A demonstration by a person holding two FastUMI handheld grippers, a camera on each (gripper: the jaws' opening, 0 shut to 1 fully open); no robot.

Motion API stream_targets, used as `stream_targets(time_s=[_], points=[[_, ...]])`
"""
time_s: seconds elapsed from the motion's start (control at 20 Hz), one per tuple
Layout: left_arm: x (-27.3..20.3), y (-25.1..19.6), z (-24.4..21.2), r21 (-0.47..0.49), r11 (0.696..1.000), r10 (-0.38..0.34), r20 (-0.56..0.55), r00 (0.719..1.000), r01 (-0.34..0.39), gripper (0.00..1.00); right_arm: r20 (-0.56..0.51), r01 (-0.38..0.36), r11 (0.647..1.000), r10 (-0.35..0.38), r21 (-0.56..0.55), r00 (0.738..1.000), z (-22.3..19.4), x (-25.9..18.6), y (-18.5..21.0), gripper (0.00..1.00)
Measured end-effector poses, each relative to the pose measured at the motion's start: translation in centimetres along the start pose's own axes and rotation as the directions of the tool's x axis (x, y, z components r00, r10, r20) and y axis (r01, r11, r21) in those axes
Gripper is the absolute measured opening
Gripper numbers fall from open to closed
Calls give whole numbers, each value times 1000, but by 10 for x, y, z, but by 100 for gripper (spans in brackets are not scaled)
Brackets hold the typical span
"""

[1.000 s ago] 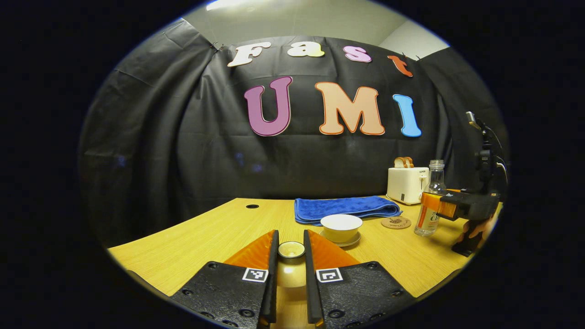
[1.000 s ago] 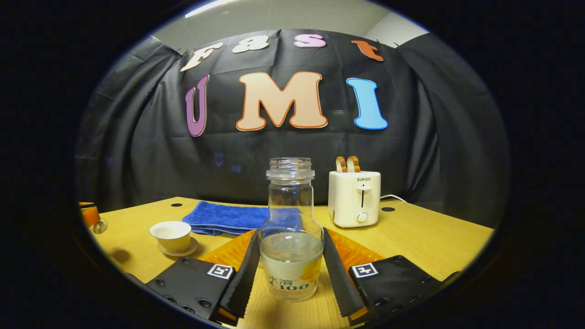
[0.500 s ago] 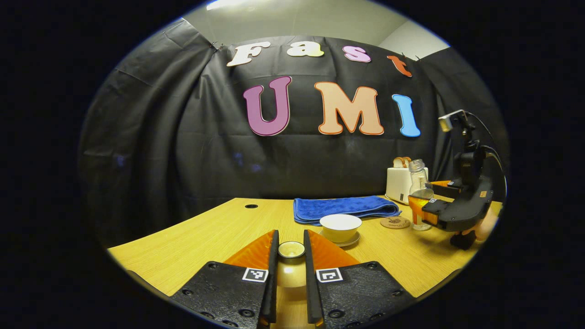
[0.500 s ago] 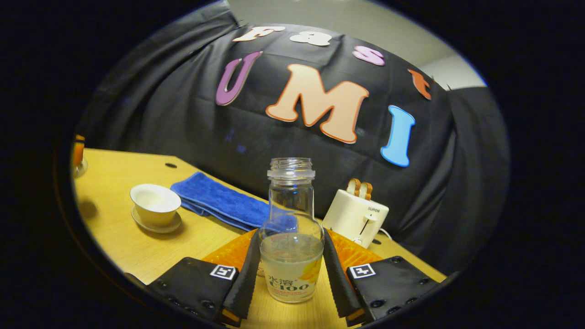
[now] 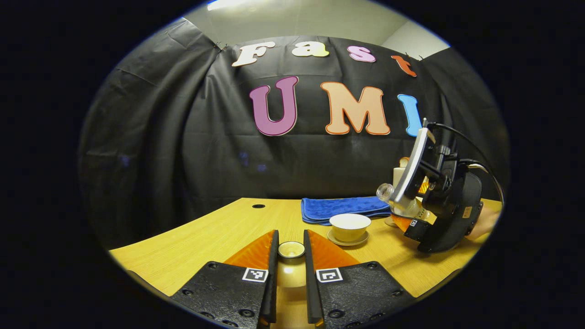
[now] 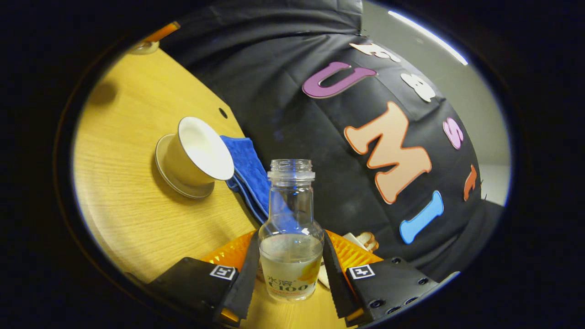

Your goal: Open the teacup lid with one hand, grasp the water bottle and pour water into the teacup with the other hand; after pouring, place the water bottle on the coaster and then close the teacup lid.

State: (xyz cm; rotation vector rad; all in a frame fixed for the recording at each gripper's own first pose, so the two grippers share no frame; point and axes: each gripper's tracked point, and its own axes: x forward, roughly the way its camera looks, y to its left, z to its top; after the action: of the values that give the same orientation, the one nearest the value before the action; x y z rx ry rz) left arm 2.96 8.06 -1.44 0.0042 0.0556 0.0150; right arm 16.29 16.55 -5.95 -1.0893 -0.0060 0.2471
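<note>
We are starting the pour: our right tool clamps the tilted bottle near the open cup; our left tool grips the lid. Next, tip further over the cup.

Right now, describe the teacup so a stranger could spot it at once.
On the wooden table, in front of the folded blue towel, stands the teacup. It is a small, pale, lidless bowl on its own saucer, the one open vessel resting there.
</note>
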Motion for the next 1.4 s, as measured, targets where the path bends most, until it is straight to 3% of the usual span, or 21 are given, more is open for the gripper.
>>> stream_targets(time_s=[0.35,0.6,1.4], points=[[-1,9,0,0,1000,15,-2,1000,-15,24,24,-41,958,50,-285,998,19,-2,6,74],[-1,9,0,-2,1000,14,-3,1000,-14,24,29,-50,899,70,-435,997,24,-2,11,74],[-1,9,1,-3,1000,11,-3,1000,-11,24,58,-7,722,65,-692,996,30,-8,20,73]])
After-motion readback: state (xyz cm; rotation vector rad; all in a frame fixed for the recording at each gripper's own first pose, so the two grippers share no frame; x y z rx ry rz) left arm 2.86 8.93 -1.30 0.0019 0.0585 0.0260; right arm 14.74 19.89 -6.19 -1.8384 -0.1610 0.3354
